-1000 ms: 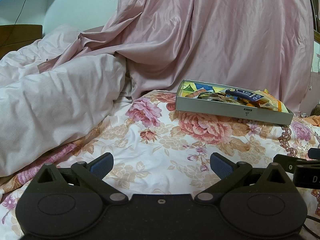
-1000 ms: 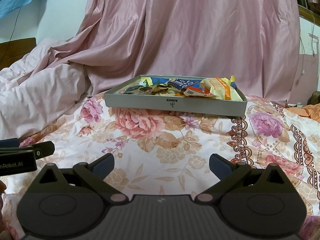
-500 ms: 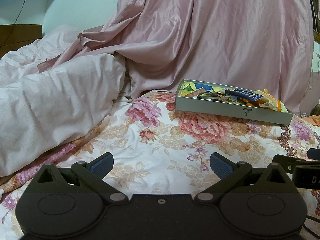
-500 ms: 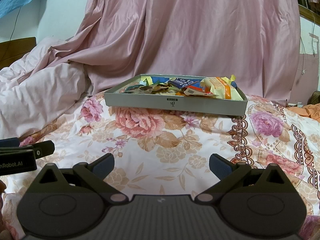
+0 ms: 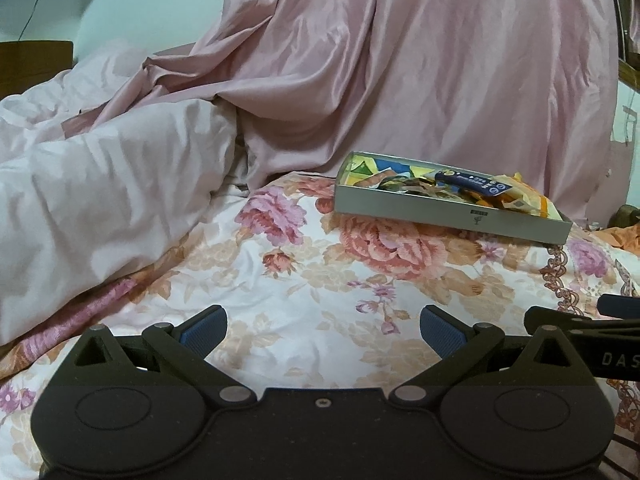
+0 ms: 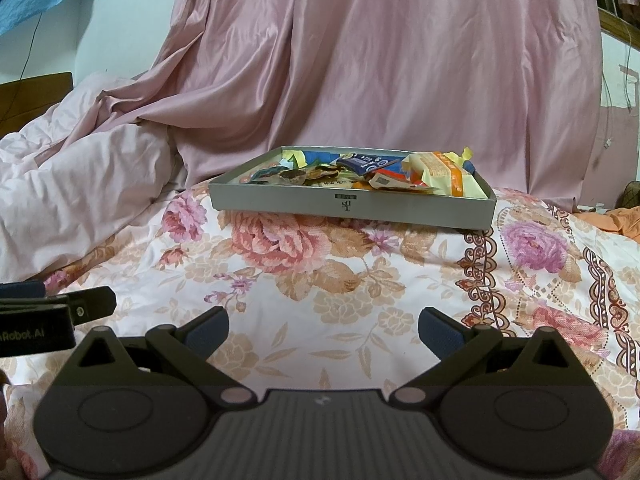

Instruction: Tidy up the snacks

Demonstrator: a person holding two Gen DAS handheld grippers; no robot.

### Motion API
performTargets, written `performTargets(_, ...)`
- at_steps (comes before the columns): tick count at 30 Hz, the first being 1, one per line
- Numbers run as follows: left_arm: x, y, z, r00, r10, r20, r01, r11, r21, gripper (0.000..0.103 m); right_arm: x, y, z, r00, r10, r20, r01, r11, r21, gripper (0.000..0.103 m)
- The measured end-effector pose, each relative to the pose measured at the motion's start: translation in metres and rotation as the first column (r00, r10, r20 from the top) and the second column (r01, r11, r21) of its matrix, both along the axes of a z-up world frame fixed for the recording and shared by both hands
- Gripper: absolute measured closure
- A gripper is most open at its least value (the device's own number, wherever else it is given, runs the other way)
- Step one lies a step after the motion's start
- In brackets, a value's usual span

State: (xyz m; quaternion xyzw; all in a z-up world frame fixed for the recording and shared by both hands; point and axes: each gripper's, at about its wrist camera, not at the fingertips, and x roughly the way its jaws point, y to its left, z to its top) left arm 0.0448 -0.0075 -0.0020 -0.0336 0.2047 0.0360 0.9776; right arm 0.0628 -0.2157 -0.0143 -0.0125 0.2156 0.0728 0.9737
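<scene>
Tools point(image 6: 323, 330) apart over floral bedspread point(image 6: 360, 280).

Tray point(image 6: 352, 210) logo too small to read; snacks point(image 6: 360, 168) overlap, lower ones hidden.

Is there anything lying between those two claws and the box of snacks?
Nothing visible. Only bare floral bedspread lies between the open right gripper and the tray. The open left gripper has the same clear stretch; the duvet sits off to the left.
</scene>
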Motion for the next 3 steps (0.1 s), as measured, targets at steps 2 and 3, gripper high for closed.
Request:
performTargets(2, 0.0, -0.0007, 0.0004, 1.0, 0.005, 0.002, -0.005, 1.0, 0.004, 0.001, -0.0011, 0.0005, -0.0015, 1.0, 0.001, -0.001, -0.001, 1.0, -0.001, 0.0)
performTargets(3, 0.0003, -0.0007, 0.0002, 1.0, 0.007, 0.0, -0.007, 1.0, 0.005, 0.001, -0.0018, 0.0008, -0.0022, 1.0, 0.001, -0.001, -0.001, 1.0, -0.001, 0.0)
